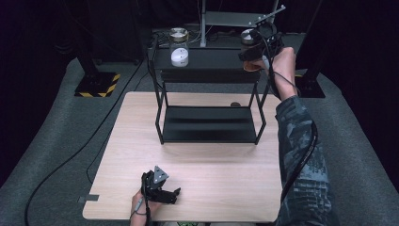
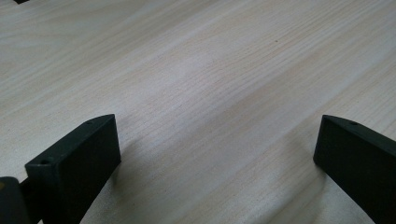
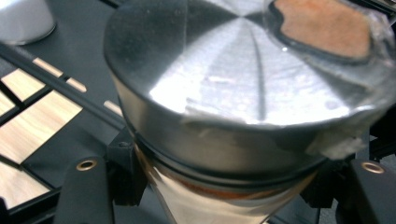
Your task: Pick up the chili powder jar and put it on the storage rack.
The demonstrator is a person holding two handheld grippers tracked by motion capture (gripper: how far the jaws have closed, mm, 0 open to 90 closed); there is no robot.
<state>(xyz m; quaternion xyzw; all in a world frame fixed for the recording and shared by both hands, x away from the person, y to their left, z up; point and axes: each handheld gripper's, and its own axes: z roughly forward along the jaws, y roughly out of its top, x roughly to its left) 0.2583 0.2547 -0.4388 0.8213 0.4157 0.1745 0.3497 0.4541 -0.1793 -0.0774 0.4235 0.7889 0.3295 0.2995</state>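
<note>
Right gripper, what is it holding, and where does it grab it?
The right gripper holds a jar with a silver lid, its jaws pressing on the jar's body just under the lid. The left gripper is open and holds nothing.

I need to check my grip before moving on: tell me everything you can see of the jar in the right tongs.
The jar has a brushed silver metal lid with a clear body below it; orange-brown contents show through the glass. Clear tape or film with an orange-brown patch lies across the lid's far edge. The right tongs are shut on it just under the lid, one jaw at each side. In the high view it is held at the right end of the black rack's top shelf; whether it rests there cannot be told.
</note>
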